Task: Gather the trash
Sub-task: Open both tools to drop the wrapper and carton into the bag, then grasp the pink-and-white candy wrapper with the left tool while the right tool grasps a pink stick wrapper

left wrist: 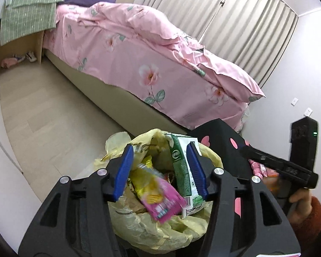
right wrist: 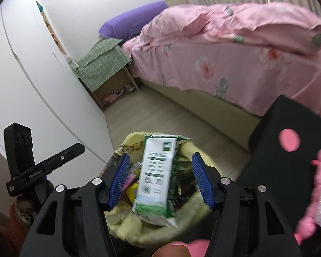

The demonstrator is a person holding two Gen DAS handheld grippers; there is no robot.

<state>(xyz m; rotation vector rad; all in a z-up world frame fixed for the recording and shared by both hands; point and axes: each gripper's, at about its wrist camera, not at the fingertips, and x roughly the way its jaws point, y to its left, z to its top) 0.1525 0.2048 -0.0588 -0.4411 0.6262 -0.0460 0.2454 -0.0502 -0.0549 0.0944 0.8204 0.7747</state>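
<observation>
Left wrist view: both tongs, left [left wrist: 158, 169] and right [right wrist: 160, 178], stand released over the yellow bag [left wrist: 139, 227]; let the pink wrapper [left wrist: 162, 203] and milk carton [right wrist: 154, 182] settle inside before withdrawing.

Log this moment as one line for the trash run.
left gripper: open | right gripper: open | pink wrapper, milk carton: over yellow bin bag

Black hand-held gripper [left wrist: 160, 169], blue ribbed pads (silver screws), fuzzy rust-red sleeve [left wrist: 310, 220].

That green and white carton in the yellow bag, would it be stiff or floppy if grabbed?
The carton looks boxy with flat printed sides, so probably fairly stiff. Its top flaps look opened, so it is likely empty, light and easily crushed.
</observation>
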